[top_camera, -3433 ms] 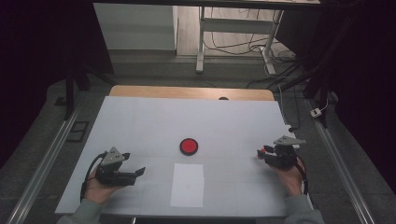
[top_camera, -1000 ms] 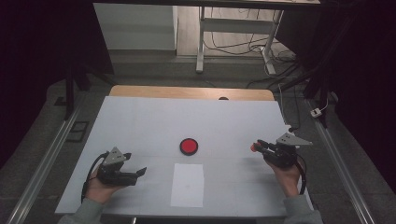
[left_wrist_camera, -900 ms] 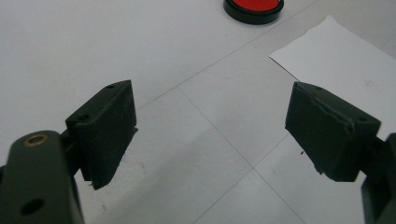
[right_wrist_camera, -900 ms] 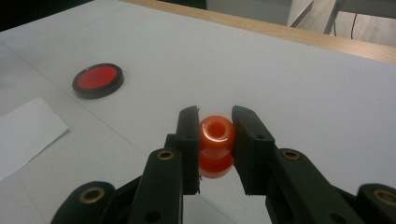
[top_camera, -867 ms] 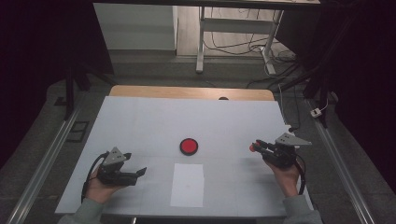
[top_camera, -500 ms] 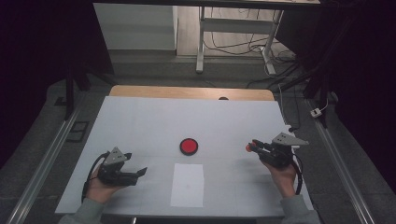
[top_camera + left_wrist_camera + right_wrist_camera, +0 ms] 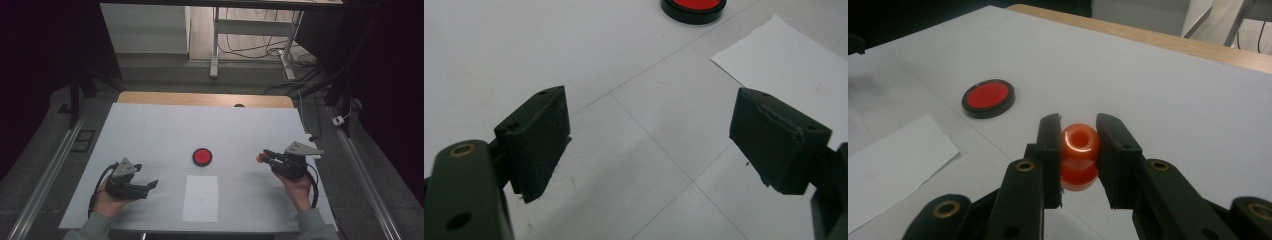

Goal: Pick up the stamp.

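Lower left of the high view, my left gripper (image 7: 145,186) rests with jaws spread wide, nothing between them. Mid-frame sits the red disc (image 7: 202,156), beside the white paper (image 7: 201,198). At right, my right gripper (image 7: 264,157) clamps an orange spool (image 7: 1079,155), its lower half hidden behind the jaws.

This is looking like a lab or test room. A white-covered table (image 7: 165,130) is sitting between two metal rails (image 7: 45,180) running along the floor, a bare desk frame (image 7: 250,37) is standing behind it with loose cables (image 7: 260,50) trailing beneath, and dark surroundings are closing in on both sides.
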